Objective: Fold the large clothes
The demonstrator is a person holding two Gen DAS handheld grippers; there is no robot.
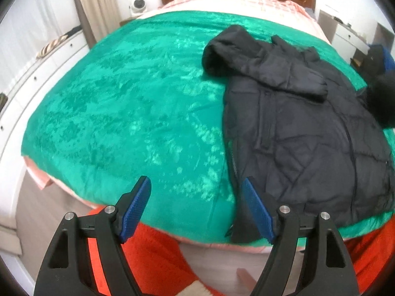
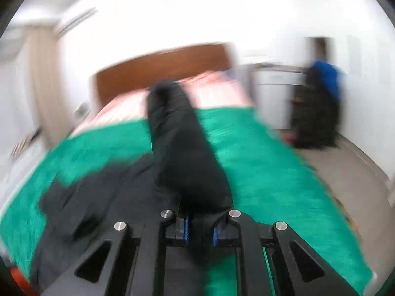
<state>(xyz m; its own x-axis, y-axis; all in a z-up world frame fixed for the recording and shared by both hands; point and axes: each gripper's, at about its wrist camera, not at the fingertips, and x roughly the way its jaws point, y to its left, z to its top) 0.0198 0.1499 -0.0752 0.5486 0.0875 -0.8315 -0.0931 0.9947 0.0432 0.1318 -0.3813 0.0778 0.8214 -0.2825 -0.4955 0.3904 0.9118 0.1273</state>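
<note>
A dark padded jacket (image 1: pixel 303 133) was laid on the green blanket (image 1: pixel 128 103) of a bed, in the left wrist view from about two o'clock down to five o'clock. One sleeve (image 1: pixel 266 66) was folded across its upper part, and its lower hem hung just over the near edge of the blanket. The left gripper (image 1: pixel 197 209) was held at six o'clock above this edge, its jaws standing wide apart, with nothing between the blue pads (image 1: pixel 137 209); only blanket and the jacket's corner were seen behind them. Orange cloth (image 1: pixel 153 254) was seen below it.

The right wrist view was strongly blurred. There the right gripper (image 2: pixel 200 229) was closed on a dark sleeve of the jacket (image 2: pixel 182 148), which was pinched between its blue pads (image 2: pixel 185 229) and stretched away toward twelve o'clock. The rest of the jacket was spread at eight o'clock. A wooden headboard (image 2: pixel 158 74) was seen at twelve o'clock.
</note>
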